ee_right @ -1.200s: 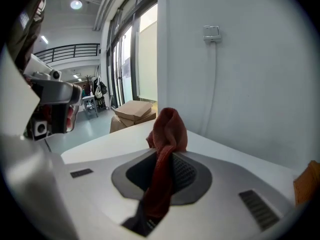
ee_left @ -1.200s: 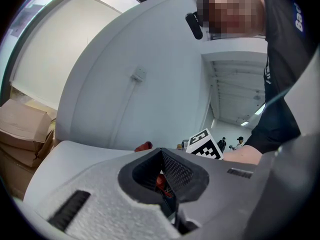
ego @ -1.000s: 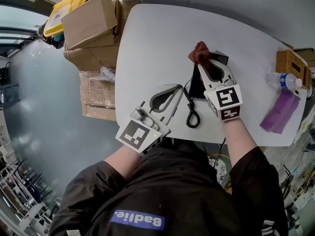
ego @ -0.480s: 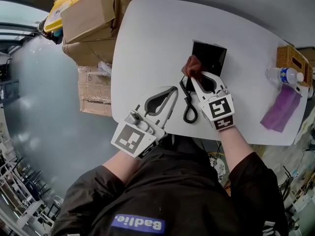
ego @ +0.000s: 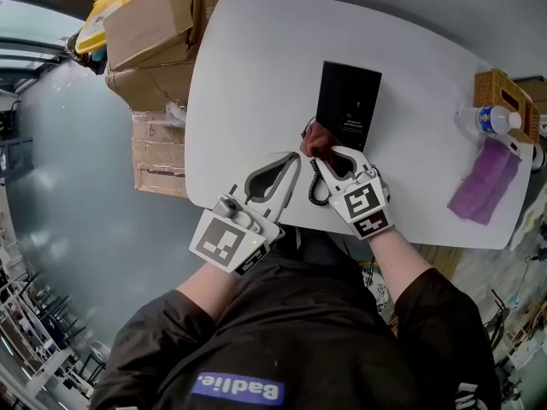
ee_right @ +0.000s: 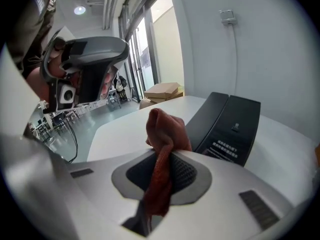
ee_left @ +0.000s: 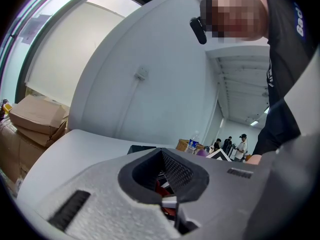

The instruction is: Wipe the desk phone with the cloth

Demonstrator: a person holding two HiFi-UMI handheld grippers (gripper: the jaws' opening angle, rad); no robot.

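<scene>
The black desk phone (ego: 349, 105) lies flat on the white table (ego: 248, 67), its coiled cord (ego: 314, 184) trailing toward the near edge. My right gripper (ego: 321, 150) is shut on a rust-red cloth (ego: 317, 136) that bunches at the phone's near left corner. In the right gripper view the cloth (ee_right: 165, 129) hangs between the jaws of that gripper (ee_right: 165, 159), with the phone (ee_right: 227, 121) just beyond. My left gripper (ego: 296, 158) rests left of the cord, its jaws closed on nothing; the left gripper view shows that gripper (ee_left: 162, 156) the same way.
Cardboard boxes (ego: 149, 32) are stacked off the table's left side. At the right end stand a wicker basket (ego: 500, 99) and a water bottle (ego: 487, 120), with a purple cloth (ego: 483, 182) by them. People stand in the far background of the left gripper view.
My right gripper has drawn the cloth from the phone's far end along it to its near left corner, uncovering the phone. The left gripper has barely moved.
</scene>
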